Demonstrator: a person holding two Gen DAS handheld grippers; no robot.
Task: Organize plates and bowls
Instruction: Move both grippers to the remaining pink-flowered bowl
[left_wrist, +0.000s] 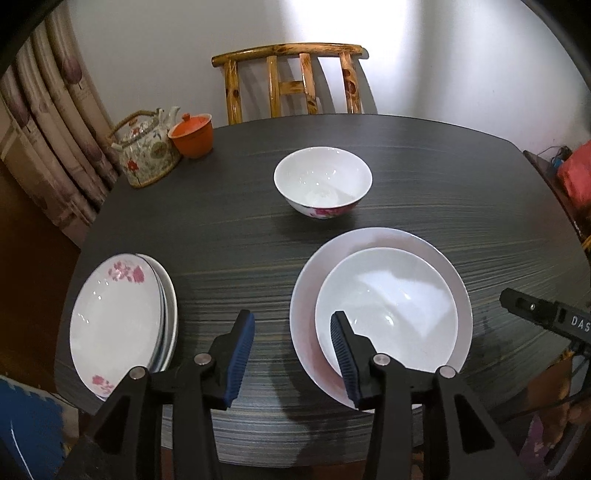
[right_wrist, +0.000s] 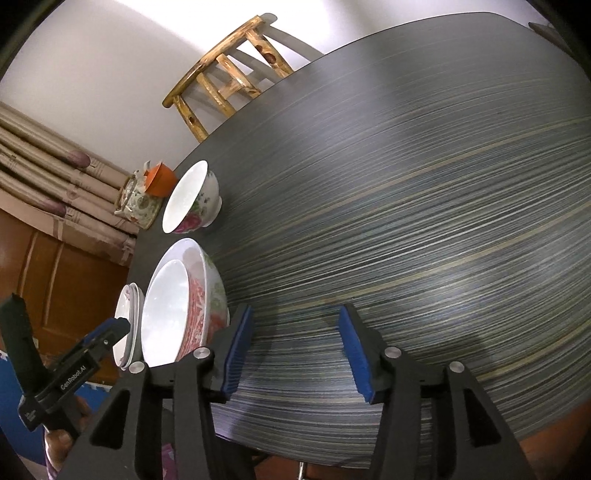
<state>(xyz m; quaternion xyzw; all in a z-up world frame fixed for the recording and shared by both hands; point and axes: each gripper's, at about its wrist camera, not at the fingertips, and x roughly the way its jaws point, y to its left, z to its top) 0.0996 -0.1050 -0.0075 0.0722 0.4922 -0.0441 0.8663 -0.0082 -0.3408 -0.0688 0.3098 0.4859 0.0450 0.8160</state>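
A small white bowl (left_wrist: 323, 181) with pink flowers stands alone mid-table, also seen in the right wrist view (right_wrist: 190, 199). Nearer, a plain white bowl (left_wrist: 384, 314) sits nested inside a wider bowl (left_wrist: 306, 288) with a red pattern outside (right_wrist: 201, 295). A stack of flowered plates (left_wrist: 118, 317) lies at the front left. My left gripper (left_wrist: 291, 321) is open above the table, its right finger over the nested bowls' left edge, pads touching nothing. My right gripper (right_wrist: 295, 314) is open over bare table, just right of the nested bowls.
The dark striped table (left_wrist: 240, 240) has a flowered teapot (left_wrist: 147, 151) and an orange lidded cup (left_wrist: 192, 134) at its far left corner. A wooden chair (left_wrist: 291, 77) stands behind it. Curtains hang at the left. A hand (right_wrist: 59, 443) holds the left tool.
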